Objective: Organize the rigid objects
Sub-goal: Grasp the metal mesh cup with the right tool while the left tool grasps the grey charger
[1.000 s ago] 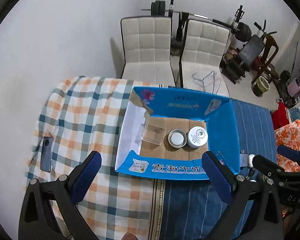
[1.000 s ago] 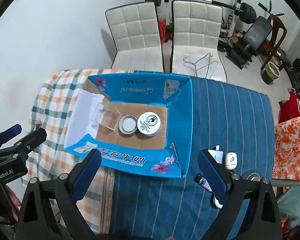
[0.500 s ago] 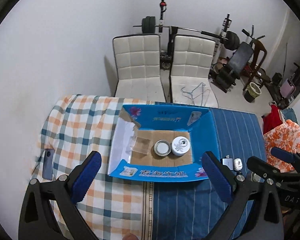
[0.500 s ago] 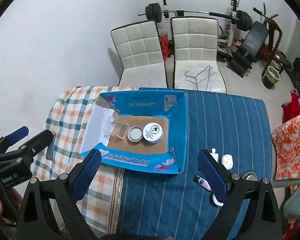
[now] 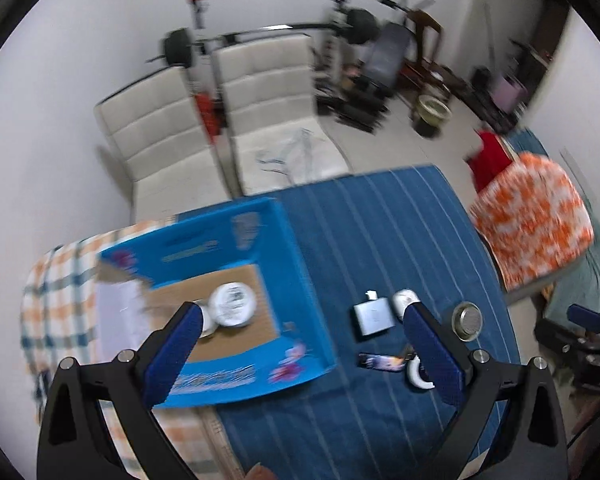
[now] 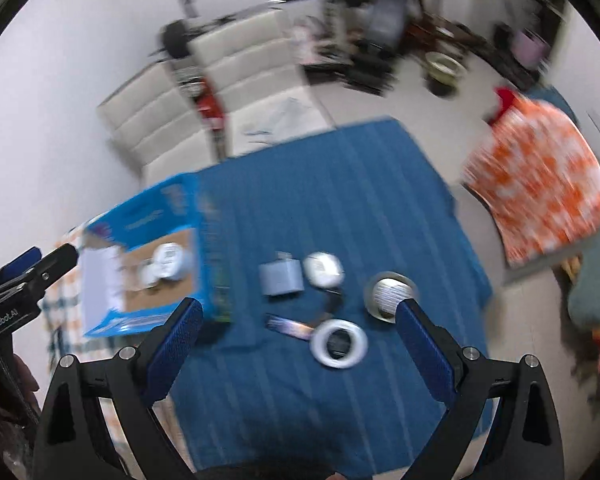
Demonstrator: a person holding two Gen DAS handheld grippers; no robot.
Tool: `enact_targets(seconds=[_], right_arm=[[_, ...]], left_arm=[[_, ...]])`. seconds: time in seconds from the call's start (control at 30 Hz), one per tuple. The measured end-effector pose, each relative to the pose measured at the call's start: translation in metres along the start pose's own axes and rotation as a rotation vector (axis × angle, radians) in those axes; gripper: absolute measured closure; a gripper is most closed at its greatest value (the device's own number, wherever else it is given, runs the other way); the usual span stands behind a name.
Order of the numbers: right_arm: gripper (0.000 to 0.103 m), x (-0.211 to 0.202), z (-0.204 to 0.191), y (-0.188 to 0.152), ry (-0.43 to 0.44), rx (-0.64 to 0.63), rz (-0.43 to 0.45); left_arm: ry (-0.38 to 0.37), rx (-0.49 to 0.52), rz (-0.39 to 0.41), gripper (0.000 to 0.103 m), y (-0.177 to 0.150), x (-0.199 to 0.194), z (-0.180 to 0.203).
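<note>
On the blue striped cloth of the desk, an open blue cardboard box is seen, white round tins already lying inside. Just beside it, loose items await sorting: a grey square charger, a white ring, and a silver round tin. Both the left gripper and the right gripper are held wide apart and empty. A pick from the loose group is judged next. Box lettering is too blurred to be read.
</note>
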State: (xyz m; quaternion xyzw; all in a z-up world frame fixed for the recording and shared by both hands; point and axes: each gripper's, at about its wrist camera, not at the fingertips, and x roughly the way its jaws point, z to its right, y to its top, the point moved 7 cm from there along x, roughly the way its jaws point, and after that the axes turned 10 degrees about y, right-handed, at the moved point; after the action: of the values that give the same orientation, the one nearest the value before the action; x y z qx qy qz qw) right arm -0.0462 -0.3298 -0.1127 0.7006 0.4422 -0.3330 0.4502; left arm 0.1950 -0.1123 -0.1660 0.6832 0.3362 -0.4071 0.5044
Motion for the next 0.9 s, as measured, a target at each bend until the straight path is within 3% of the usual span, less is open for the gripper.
enact_targets(seconds=[0.17,0.33,0.6,0.77,0.9], right_arm=[[0.004,0.022,0.095,-0.008,-0.061,0.144,-0.012],[0.004,0.076,0.159,-0.012,-0.045,0.234,-0.020],[0.004,0.170,0.182,-0.024,-0.008,0.318,-0.114],[0.004,0.206,0.184,-0.029,-0.018,0.338,-0.174],[0.004,0.224,0.181,-0.029,-0.026,0.326,-0.201]], left_arm=[[-0.042,0.089,-0.078,0.000,-0.004,0.062,0.061],[-0.094,0.101,-0.264,0.000,-0.025,0.139,0.109],[-0.034,0.121,-0.420,0.000,-0.054,0.217,0.137],[-0.005,0.150,-0.482,0.000,-0.072,0.242,0.142],[-0.038,0.117,-0.484,0.000,-0.073,0.244,0.140]])
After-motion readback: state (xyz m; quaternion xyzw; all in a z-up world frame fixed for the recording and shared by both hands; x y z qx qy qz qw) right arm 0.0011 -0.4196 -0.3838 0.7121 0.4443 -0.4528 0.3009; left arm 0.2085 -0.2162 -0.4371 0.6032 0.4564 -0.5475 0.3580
